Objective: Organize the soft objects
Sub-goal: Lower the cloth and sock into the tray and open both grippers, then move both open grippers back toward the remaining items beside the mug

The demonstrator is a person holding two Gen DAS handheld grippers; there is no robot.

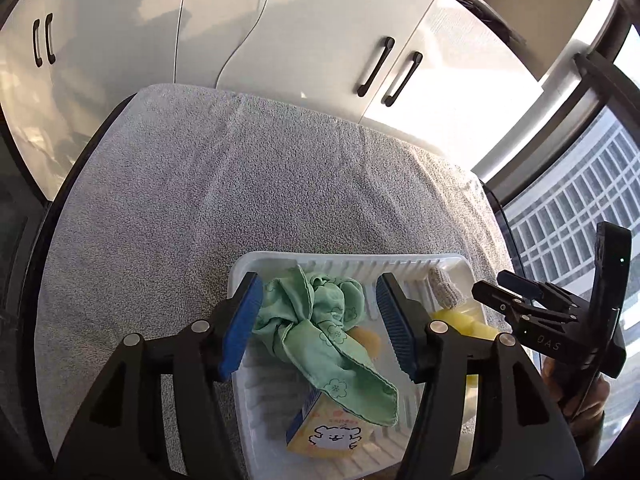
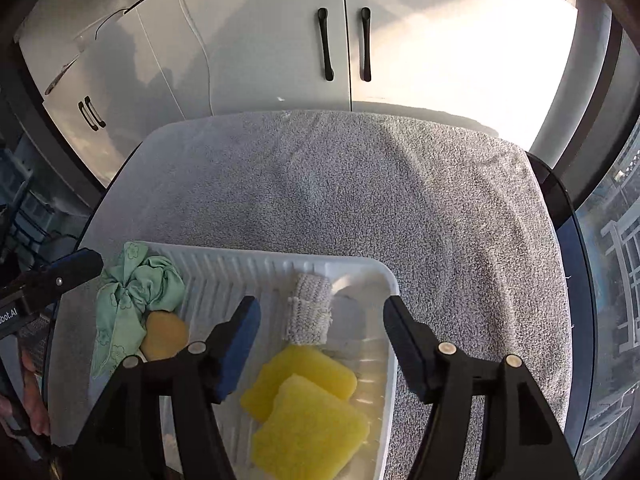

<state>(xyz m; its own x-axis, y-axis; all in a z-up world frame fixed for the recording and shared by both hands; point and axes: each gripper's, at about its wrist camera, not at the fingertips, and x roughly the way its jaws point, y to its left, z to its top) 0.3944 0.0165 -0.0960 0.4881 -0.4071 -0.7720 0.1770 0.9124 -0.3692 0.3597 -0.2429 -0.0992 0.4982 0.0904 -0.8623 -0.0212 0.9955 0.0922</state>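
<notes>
A white ribbed tray (image 1: 360,261) (image 2: 248,261) sits on a grey towel. In it lie a crumpled green floral cloth (image 1: 320,320) (image 2: 136,292), an orange sponge (image 1: 368,342) (image 2: 164,334), a yellow tissue pack (image 1: 326,436), a grey knitted cloth (image 1: 444,286) (image 2: 310,310) and two yellow sponges (image 2: 308,404) (image 1: 460,318). My left gripper (image 1: 318,330) is open, with its jaws on either side of the green cloth, just above it. My right gripper (image 2: 320,348) is open and empty above the yellow sponges. It also shows in the left wrist view (image 1: 508,296).
The grey towel (image 1: 200,184) (image 2: 400,200) covers a round dark table. White cabinets with black handles (image 1: 376,66) (image 2: 344,44) stand behind it. A window (image 1: 580,208) is on the right.
</notes>
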